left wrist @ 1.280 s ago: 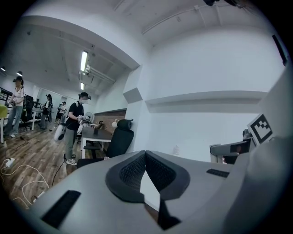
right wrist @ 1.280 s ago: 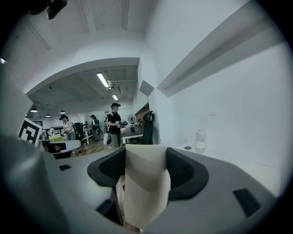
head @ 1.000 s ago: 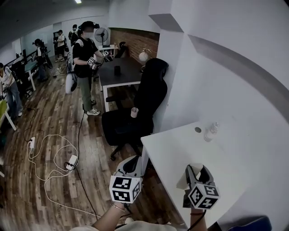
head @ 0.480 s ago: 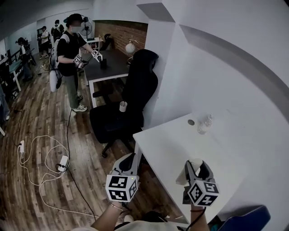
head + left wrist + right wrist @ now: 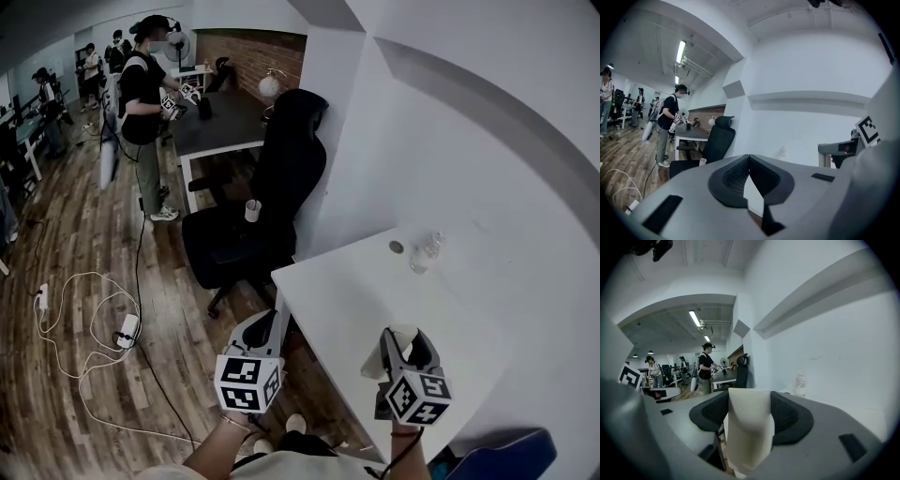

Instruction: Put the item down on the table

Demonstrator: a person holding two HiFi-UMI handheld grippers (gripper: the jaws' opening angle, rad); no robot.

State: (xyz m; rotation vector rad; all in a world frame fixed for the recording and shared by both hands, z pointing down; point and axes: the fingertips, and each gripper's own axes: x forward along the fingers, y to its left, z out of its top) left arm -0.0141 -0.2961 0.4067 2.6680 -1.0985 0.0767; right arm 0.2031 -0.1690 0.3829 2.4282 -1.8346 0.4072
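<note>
Cream paper cup (image 5: 747,427) sits pinched in the right gripper (image 5: 401,339), over the near part of the white table (image 5: 356,291) (not set down yet, I'd say). Left gripper (image 5: 265,326) hangs beside the table's edge, jaws pressed together, empty. Lowering and releasing are left to do.

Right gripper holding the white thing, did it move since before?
No, not noticeably. The right gripper, shut on the white item, hangs over the table near its front edge, as far from the bottle as before.
</note>
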